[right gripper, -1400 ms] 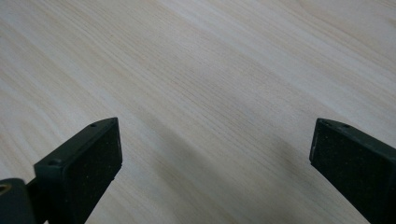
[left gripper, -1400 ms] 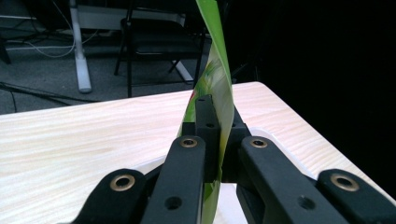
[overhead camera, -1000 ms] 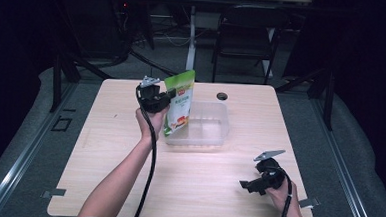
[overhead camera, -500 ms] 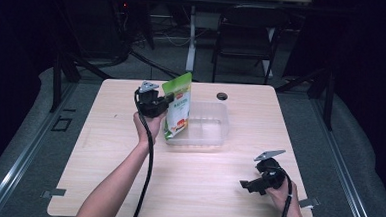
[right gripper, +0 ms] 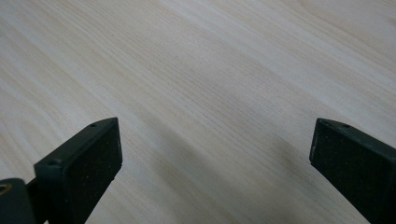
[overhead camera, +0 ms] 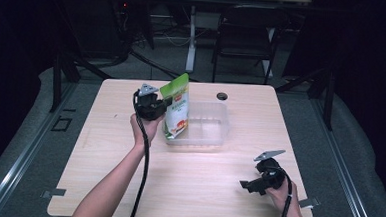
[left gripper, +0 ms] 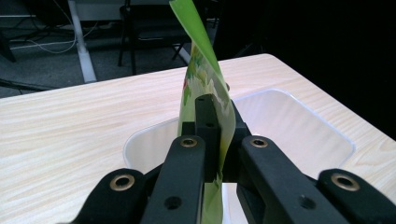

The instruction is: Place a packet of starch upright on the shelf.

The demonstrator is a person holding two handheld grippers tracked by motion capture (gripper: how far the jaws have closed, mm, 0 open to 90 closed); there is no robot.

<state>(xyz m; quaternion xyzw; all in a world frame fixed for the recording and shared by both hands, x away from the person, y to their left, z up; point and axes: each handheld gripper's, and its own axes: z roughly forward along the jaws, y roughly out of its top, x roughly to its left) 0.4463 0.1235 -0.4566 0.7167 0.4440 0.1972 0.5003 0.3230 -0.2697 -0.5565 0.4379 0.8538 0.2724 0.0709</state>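
A green and white pouch (overhead camera: 176, 107) stands upright at the left end of a clear plastic tub (overhead camera: 209, 134) on the wooden table. My left gripper (overhead camera: 162, 106) is shut on the pouch from its left side. In the left gripper view the black jaws clamp the pouch (left gripper: 205, 93), which rises above the gripper (left gripper: 215, 126) over the tub (left gripper: 299, 121). My right gripper (overhead camera: 243, 184) rests low near the table's front right, jaws wide apart. In the right gripper view this gripper (right gripper: 215, 154) has bare wood between its fingers.
A small dark round hole (overhead camera: 222, 96) sits in the table behind the tub. Past the table's far edge stand a chair (overhead camera: 244, 41) and cables on the floor. The table edge (overhead camera: 295, 214) runs close to my right hand.
The left gripper and the pouch have shifted left, from over the tub's left part towards its left end. The right gripper has stayed where it was.
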